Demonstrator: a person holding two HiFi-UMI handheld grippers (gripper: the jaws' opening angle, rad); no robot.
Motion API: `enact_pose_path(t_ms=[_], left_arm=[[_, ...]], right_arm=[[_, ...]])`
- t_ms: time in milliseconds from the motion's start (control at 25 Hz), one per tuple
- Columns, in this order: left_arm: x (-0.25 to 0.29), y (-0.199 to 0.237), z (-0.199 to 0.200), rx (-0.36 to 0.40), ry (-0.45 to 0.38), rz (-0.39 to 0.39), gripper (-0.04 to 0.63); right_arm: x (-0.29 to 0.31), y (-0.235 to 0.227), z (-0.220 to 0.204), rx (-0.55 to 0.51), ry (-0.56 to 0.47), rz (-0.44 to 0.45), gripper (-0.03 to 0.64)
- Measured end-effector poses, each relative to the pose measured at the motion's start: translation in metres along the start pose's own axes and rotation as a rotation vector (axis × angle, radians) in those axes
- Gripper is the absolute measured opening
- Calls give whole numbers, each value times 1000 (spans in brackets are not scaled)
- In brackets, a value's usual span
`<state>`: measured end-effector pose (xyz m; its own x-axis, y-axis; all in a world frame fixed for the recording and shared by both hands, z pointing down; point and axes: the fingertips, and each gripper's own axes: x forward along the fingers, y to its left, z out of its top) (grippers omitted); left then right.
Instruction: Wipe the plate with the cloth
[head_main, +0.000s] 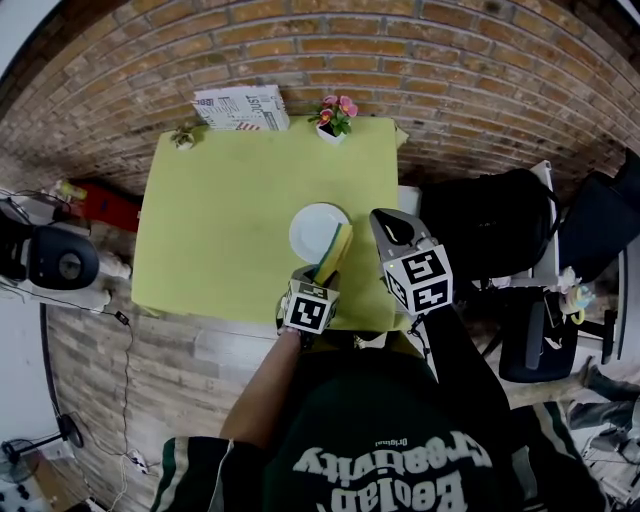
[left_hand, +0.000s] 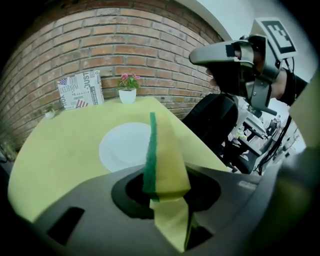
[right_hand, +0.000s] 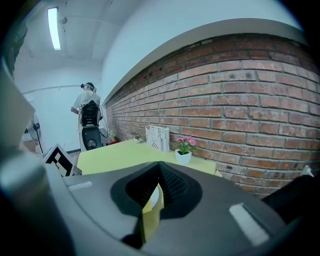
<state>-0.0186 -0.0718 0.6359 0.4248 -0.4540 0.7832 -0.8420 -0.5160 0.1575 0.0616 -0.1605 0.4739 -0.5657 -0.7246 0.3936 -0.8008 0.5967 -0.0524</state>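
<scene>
My left tool (left_hand: 167, 192) is pinching the cloth (left_hand: 167, 155), a yellow piece with a green strip along one edge. It stands up out of the closed jaws and leans away from me. From the head view the cloth (head_main: 337, 250) reaches over the near right rim of the white plate (head_main: 308, 230); I cannot tell whether it touches the plate. The plate lies flat on the yellow-green desk (head_main: 220, 220), towards the near right part of it. My right tool (head_main: 385, 222) hangs just to the right of the plate, over the desk's right side, apart from the cloth. Its jaws are pressed together at the tips and grip nothing; through the thin slit below the tips I see only a sliver of yellow and white. At the far edge of the desk, against the brick wall (head_main: 420, 60), stand a small white pot of pink flowers (head_main: 333, 118) and a printed box (head_main: 242, 108).
</scene>
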Motion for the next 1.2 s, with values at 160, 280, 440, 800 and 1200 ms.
enact_pose_path(t_ms=[160, 280, 440, 800, 1200], left_arm=[[-4, 2, 0, -1, 12, 12, 130], [-4, 6, -1, 3, 4, 24, 130], [-9, 25, -7, -12, -4, 68, 130], [-36, 69, -26, -125, 17, 182, 130], [-48, 84, -39, -140, 41, 244, 130]], right_arm=[[-2, 1, -1, -2, 0, 1, 14], [-3, 2, -1, -4, -1, 2, 14], [-4, 4, 2, -8, -5, 5, 14], [1, 15, 5, -27, -10, 33, 14], [5, 25, 10, -12, -23, 44, 14]])
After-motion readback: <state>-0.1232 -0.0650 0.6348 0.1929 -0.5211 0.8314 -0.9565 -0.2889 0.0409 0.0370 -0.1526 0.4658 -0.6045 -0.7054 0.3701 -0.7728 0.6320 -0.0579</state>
